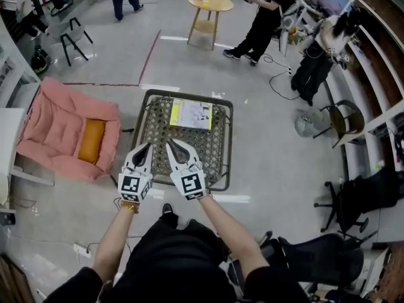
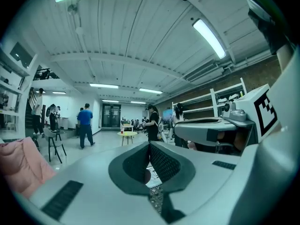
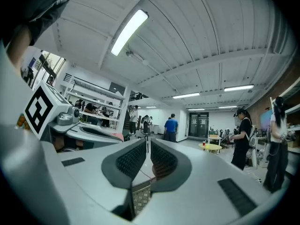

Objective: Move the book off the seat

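Mesh seat (image 1: 214,151) holds the book (image 1: 190,114); left claw (image 1: 148,146) and right claw (image 1: 170,143) closed, empty.

The book (image 1: 190,114) lies on the mesh seat (image 1: 215,145), beyond the left gripper (image 1: 147,146) and right gripper (image 1: 171,143).

a yellow-and-white book (image 1: 190,114) lies flat at the far edge of the mesh seat (image 1: 208,147).

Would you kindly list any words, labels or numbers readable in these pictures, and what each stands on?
None can be read.
Book on the mesh seat: cover print too small to read.
Left gripper and right gripper: square black-and-white markers, no letters.
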